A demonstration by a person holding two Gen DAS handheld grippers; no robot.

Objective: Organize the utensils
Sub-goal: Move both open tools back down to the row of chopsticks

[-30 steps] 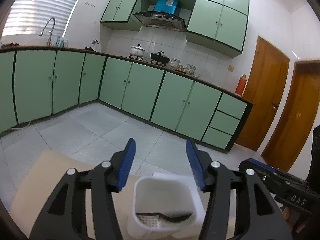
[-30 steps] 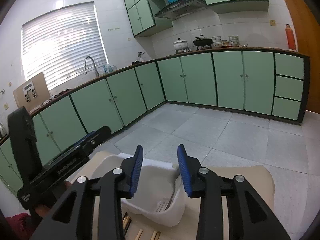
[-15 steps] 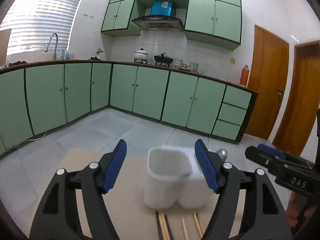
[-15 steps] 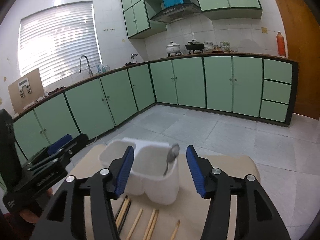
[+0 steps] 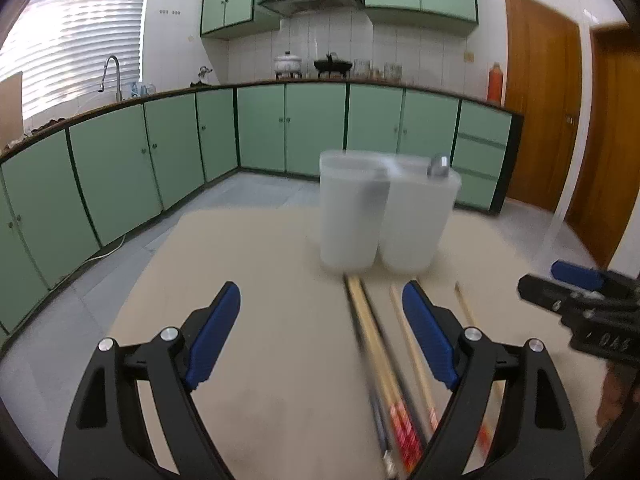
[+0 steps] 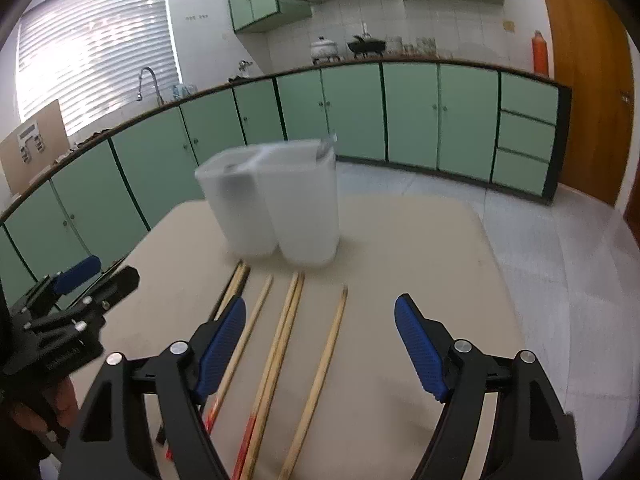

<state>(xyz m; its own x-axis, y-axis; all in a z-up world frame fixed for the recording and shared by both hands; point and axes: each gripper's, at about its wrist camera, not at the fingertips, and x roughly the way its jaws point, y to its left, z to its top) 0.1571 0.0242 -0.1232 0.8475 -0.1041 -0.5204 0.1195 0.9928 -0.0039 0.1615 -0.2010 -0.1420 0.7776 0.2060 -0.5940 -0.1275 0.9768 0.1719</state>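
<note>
A white two-compartment utensil holder [image 5: 384,212] stands upright at the far side of the beige table [image 5: 248,280]; it also shows in the right wrist view [image 6: 276,204]. A metal spoon [image 5: 438,166] sticks out of its right compartment. Several wooden chopsticks [image 6: 276,344] lie side by side on the table in front of the holder, also in the left wrist view [image 5: 380,352]. My left gripper [image 5: 320,336] is open and empty above the table, left of the chopsticks. My right gripper [image 6: 320,344] is open and empty above the chopsticks.
The table [image 6: 400,248] is small, with tiled floor [image 6: 560,260] beyond its edges. Green kitchen cabinets [image 5: 312,128] line the far walls. Wooden doors [image 5: 540,100] stand at the right. The other gripper appears at each view's side [image 5: 584,312] [image 6: 68,312].
Both grippers have pulled back and away from the holder, and more of the chopsticks and table shows. The holder stands upright, where a second ago I looked down into it.
</note>
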